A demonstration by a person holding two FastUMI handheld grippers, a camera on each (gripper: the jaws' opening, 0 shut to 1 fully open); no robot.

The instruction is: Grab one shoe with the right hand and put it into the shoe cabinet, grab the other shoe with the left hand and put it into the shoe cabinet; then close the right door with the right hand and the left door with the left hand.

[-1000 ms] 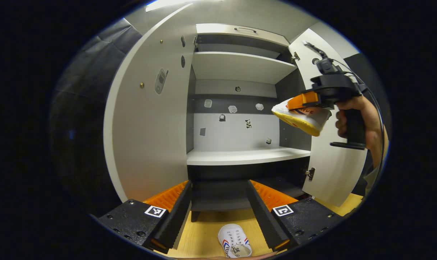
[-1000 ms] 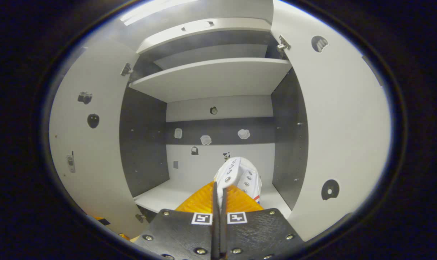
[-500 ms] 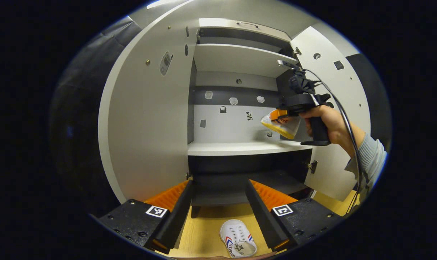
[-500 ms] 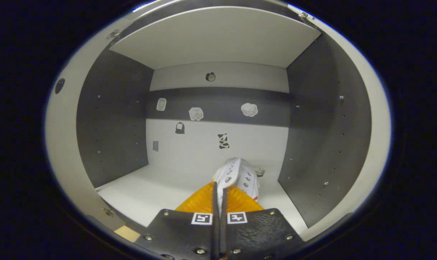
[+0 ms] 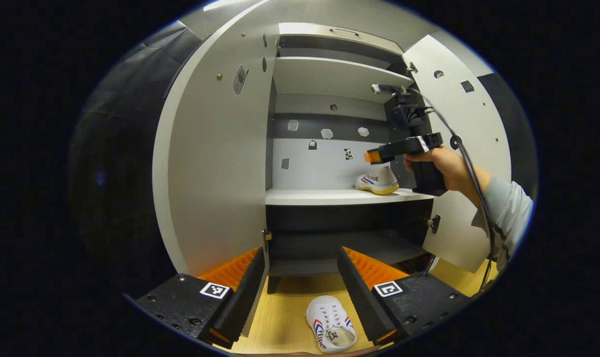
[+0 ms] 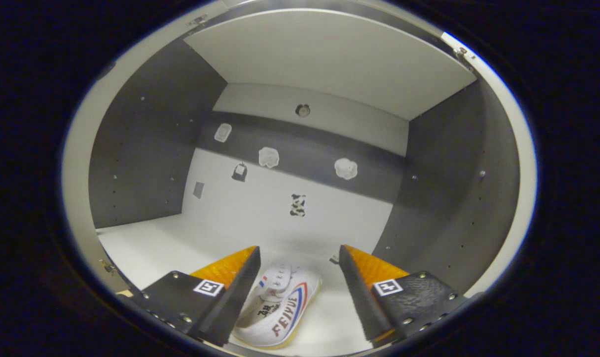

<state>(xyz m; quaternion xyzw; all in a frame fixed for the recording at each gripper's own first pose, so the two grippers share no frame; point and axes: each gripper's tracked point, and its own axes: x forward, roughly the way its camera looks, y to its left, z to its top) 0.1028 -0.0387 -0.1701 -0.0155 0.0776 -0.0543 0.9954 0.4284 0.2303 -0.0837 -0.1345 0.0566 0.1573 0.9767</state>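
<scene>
In the left gripper view, nearest to us, we see the left gripper (image 5: pixel 300 285) with its 2 fingers spread wide apart, holding nothing. Between them, on the wooden floor (image 5: pixel 280 317), lies a white shoe on the floor (image 5: pixel 331 329) with red and blue stripes, its laces facing up.

Just beyond stands the shoe cabinet (image 5: pixel 329 148) with both doors swung open: the left door (image 5: pixel 215 163) and the right door (image 5: pixel 465 163). On its white middle shelf (image 5: pixel 324 197), toward the right end, sits the shoe on the shelf (image 5: pixel 377 181), sole down.

Above that shoe a hand (image 5: pixel 446 163) in a pale sleeve holds the right gripper (image 5: pixel 371 156), not touching the shoe.

In the right gripper view, we see the right gripper's fingers parted, released. Below and between them the shoe on the shelf (image 6: pixel 277 312) lies on the white board, near the cabinet's dark right wall (image 6: pixel 453 198). Farther off, small stickers (image 6: pixel 268 156) dot the back panel.
</scene>
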